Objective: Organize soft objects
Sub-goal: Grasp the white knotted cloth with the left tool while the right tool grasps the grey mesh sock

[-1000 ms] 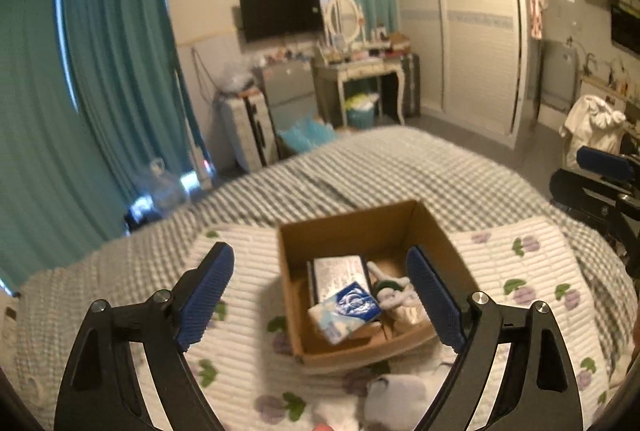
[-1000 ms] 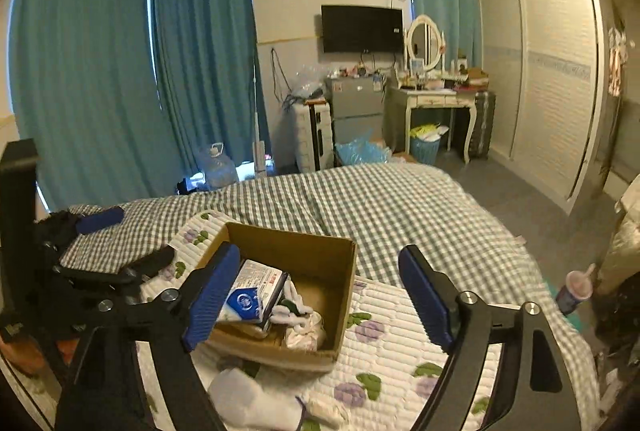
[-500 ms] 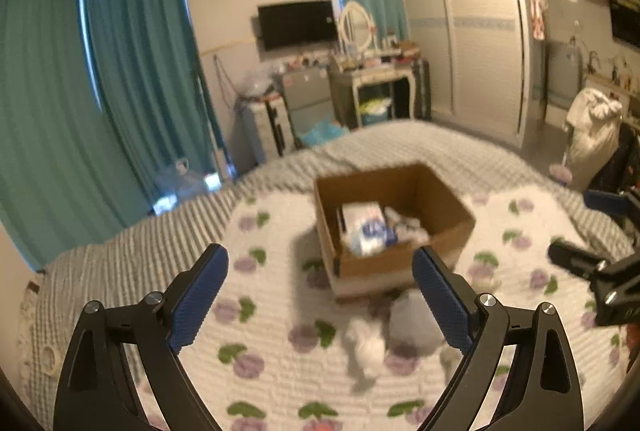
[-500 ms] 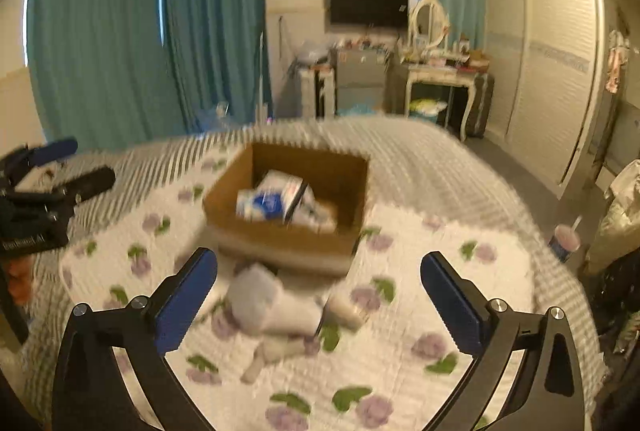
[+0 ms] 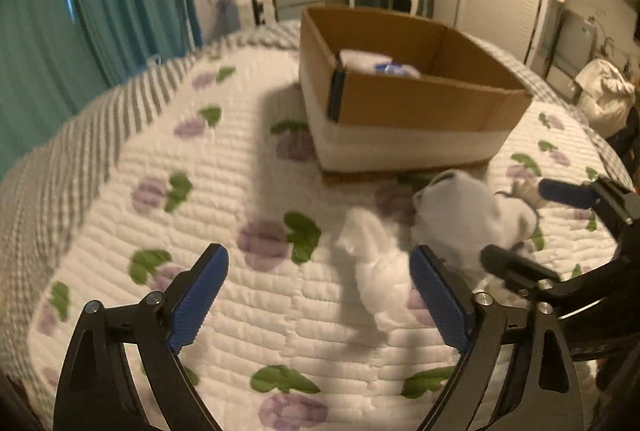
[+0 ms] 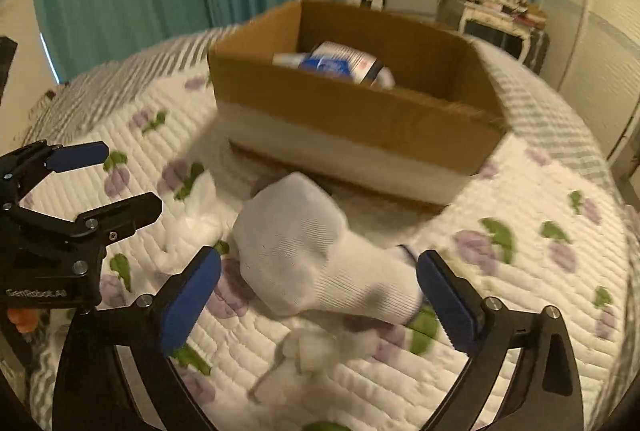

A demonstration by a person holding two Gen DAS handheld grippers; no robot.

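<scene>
The open brown cardboard box (image 6: pixel 352 111) on the white quilted bedspread with purple flowers (image 5: pixel 224 191) serves as landmark; it already holds a blue-and-white soft packet (image 6: pixel 340 65). Just in front of the box's near wall lie the loose items yet to be put away: a bulky white ribbed sock (image 6: pixel 320 255) and, to its left, a smaller crumpled white cloth (image 5: pixel 376 263).

The right gripper (image 6: pixel 318 291) stands wide, holding nothing, and its 2 blue pads flank the sock: the left pad sits near the sock's rounded, stuffed end, the right pad beside the cuff with its thin dark trim. The sock's long axis runs from the box's near-left corner diagonally away toward the lower right, so it lies roughly across the gap between the pads rather than along the fingers. Closing from here would probably pinch it lengthwise; a slight turn to span the narrower waist looks the safer grasp.

The left gripper (image 5: pixel 320 295) is also wide and empty. It sits farther from the box, with the crumpled cloth just inside its right pad, off-centre, its long axis running roughly along the fingers toward the box. A small shift rightward would likely centre it.

By my reading, the right gripper is nearer the sock, the left nearer the cloth. Motion blur hides finer detail.
</scene>
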